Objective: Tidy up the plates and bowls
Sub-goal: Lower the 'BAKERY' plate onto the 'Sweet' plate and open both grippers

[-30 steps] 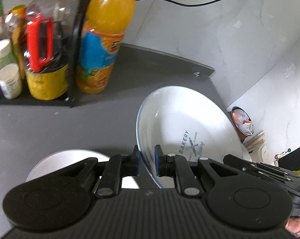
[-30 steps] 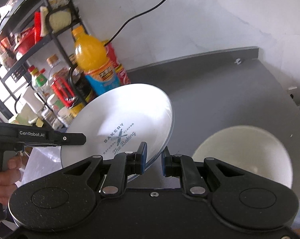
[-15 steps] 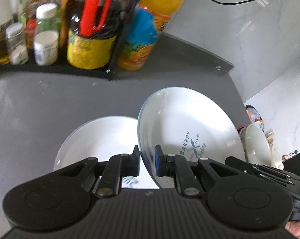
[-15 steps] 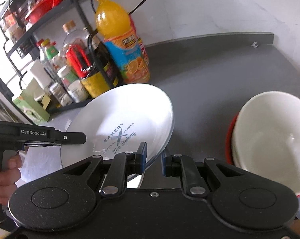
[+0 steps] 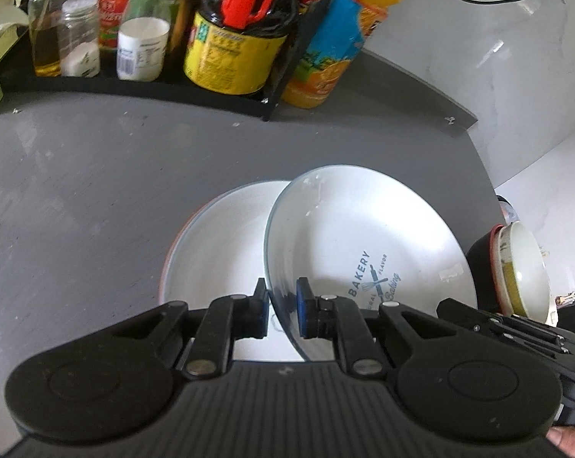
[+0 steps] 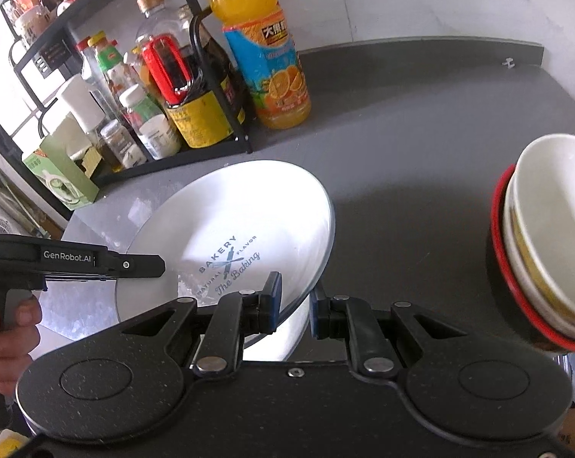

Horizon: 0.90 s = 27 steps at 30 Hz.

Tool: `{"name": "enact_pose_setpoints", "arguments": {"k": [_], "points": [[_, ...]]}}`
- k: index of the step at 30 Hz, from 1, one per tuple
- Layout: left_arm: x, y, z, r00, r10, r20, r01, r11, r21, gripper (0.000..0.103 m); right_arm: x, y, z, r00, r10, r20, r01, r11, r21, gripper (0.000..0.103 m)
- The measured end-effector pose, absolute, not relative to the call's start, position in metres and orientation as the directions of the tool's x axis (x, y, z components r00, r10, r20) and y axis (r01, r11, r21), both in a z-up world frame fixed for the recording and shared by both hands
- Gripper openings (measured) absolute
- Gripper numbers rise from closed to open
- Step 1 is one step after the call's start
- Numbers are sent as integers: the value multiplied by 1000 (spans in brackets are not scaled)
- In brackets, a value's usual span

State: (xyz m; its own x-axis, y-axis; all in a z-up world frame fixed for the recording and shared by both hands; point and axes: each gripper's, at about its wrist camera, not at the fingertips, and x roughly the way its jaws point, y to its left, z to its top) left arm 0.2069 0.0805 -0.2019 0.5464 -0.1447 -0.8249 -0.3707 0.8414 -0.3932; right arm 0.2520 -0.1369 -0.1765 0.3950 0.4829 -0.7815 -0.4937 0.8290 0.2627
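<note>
A white plate with blue "BAKERY" print is held tilted above the grey counter by both grippers. My left gripper is shut on its left rim and my right gripper is shut on its right rim. Under it lies a second white plate flat on the counter, partly hidden. A stack of bowls, white on top with a red-rimmed one below, stands to the right.
A black wire rack with bottles and jars stands at the back left, an orange juice bottle beside it. A green box sits left. The counter's right edge drops off near the bowls.
Both grippers have carried the printed plate down and toward the flat plate, which now shows more beneath it. The bowl stack has shifted to the right edge of view.
</note>
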Motion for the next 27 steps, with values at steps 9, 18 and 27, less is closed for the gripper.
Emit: {"name": "enact_pose_setpoints", "arguments": {"k": [9,18,27], "points": [[198,89,-218,522,-146,-840,-392,834,-389,13,248,-124,-188,378,462,-803,-491,835,249,15],[193,98,-232,496,-146,-856,-415,826,-381,13,242,-113,-199,357,447,-820,-494,836,240,15],[195,99,-236,488,-135,-862,-417,832,-366,14,243,-110,-204,358,431,-829,-484,844,230,14]]}}
